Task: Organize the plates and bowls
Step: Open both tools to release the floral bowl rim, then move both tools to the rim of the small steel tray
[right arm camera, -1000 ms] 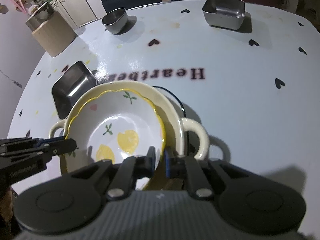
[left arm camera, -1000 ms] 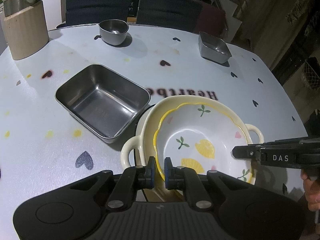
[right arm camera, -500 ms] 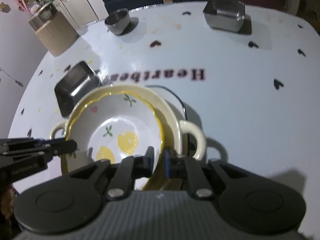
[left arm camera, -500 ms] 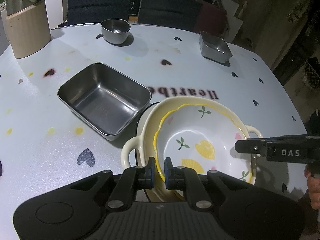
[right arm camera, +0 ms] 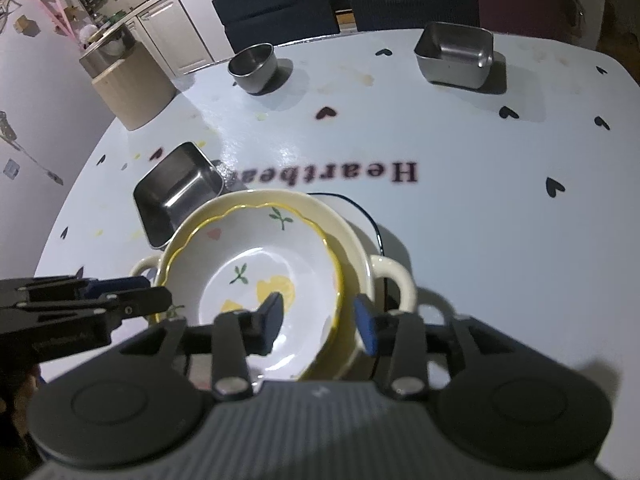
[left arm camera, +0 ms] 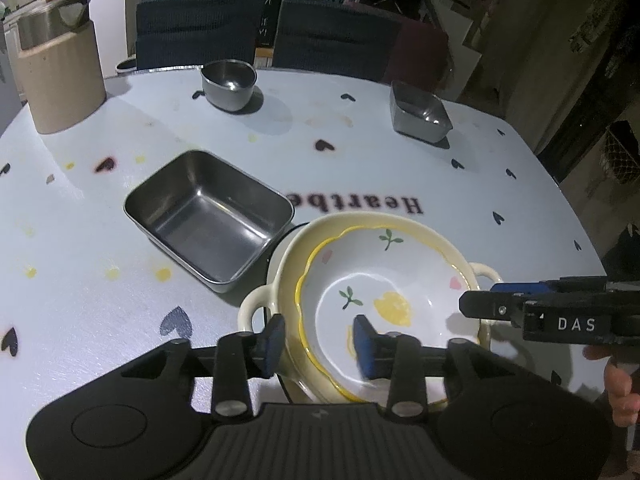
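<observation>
Left wrist — lemon bowl near rim hidden | both hand-held grippers just opened, astride rim

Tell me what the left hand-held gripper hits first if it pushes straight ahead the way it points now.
Probably the lemon-print bowl: the left hand-held gripper, jaws just opened, straddles its near rim, where it sits nested in the cream two-handled bowl. Depth is uncertain.

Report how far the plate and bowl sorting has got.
Done: the lemon-print bowl sits nested inside the cream two-handled bowl, on a plate of which only a dark rim shows.
In hand: nothing. The left gripper and right gripper have just been opening; their pads straddle the rims without pressing.
Left: the large steel tray, the round steel bowl and the small steel tray stand apart, unstacked.
</observation>
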A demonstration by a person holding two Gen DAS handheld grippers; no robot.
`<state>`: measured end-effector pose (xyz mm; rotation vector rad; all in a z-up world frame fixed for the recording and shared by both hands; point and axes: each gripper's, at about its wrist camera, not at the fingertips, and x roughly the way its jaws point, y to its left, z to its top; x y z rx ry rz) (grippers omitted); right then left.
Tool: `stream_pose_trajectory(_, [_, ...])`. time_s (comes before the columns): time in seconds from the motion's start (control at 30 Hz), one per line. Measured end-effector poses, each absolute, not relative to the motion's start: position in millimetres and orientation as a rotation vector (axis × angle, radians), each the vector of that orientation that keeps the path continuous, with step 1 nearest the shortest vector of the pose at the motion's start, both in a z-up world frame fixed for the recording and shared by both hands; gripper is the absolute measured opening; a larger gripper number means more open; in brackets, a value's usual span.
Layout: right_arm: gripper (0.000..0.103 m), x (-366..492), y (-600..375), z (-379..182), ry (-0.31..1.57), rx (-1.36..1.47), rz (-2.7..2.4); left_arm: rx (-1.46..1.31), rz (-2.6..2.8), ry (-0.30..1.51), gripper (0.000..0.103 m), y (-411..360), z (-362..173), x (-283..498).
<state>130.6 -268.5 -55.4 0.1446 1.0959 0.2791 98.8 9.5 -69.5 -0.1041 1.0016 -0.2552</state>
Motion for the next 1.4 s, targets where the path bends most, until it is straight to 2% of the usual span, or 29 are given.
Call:
stream_pose_trajectory(0.1, [0.060, 126.0, -269.9, -51.5, 1.078, 0.136, 0.272, -0.103, -0.256, 0.980, 0.060, 11.2, -63.8, 96.8])
stream_pose_trajectory(0.17, [0.064, 123.2, -272.0, -48.6, 1.065, 0.135, 0.266, -0.103, -0.247, 0.959, 0.079, 13.6, -60.0, 96.5])
stream_pose_trajectory(0.33, [0.086, 123.0, -276.1, -44.3, 1.019, 0.137, 0.247, -0.119, -0.201, 0.898, 0.098, 28.9, -49.4, 101.9])
stream_pose_trajectory(0.43, [0.101, 125.5, -275.1, -41.4, 0.988, 0.145, 0.249, -0.132, -0.179, 0.857, 0.100, 41.9, -41.4, 108.0])
stream_pose_trajectory(0.5, [0.103, 128.2, -271.8, -39.4, 0.969, 0.148, 0.252, -0.121, -0.159, 0.837, 0.103, 50.9, -36.9, 113.3])
stream_pose_trajectory(0.73, [0.103, 149.5, -255.7, -37.8, 0.925, 0.217, 0.268, -0.077, -0.060, 0.793, 0.103, 83.1, -37.8, 148.0])
stream_pose_trajectory(0.8, [0.103, 156.7, -250.7, -39.2, 0.928, 0.234, 0.278, -0.054, -0.041, 0.792, 0.101, 88.7, -41.7, 161.4])
stream_pose_trajectory(0.83, [0.103, 159.9, -248.0, -40.2, 0.928, 0.241, 0.282, -0.035, -0.038, 0.792, 0.096, 89.7, -44.2, 168.6])
stream_pose_trajectory(0.87, [0.103, 162.6, -245.3, -40.8, 0.929, 0.245, 0.287, -0.012, -0.040, 0.796, 0.089, 90.2, -47.4, 176.0])
stream_pose_trajectory(1.0, [0.103, 171.6, -237.7, -42.2, 0.927, 0.255, 0.303, 0.066, -0.055, 0.859, 0.071, 87.0, -67.6, 203.5])
stream_pose_trajectory(1.07, [0.103, 175.5, -236.8, -43.3, 0.931, 0.272, 0.309, 0.086, -0.060, 0.884, 0.057, 85.9, -77.9, 215.1])
stream_pose_trajectory(1.2, [0.103, 186.2, -234.7, -47.3, 0.940, 0.318, 0.306, 0.083, -0.064, 0.919, 0.041, 87.8, -93.0, 232.9])
stream_pose_trajectory(1.3, [0.103, 194.3, -231.4, -50.8, 0.946, 0.337, 0.300, 0.065, -0.056, 0.942, 0.018, 91.1, -101.8, 240.9])
stream_pose_trajectory(1.33, [0.103, 196.2, -230.0, -51.6, 0.947, 0.342, 0.300, 0.064, -0.041, 0.947, 0.014, 92.8, -103.7, 243.0])
stream_pose_trajectory(1.4, [0.103, 201.4, -228.4, -54.2, 0.958, 0.358, 0.298, 0.040, -0.040, 0.949, 0.014, 96.6, -104.9, 246.2])
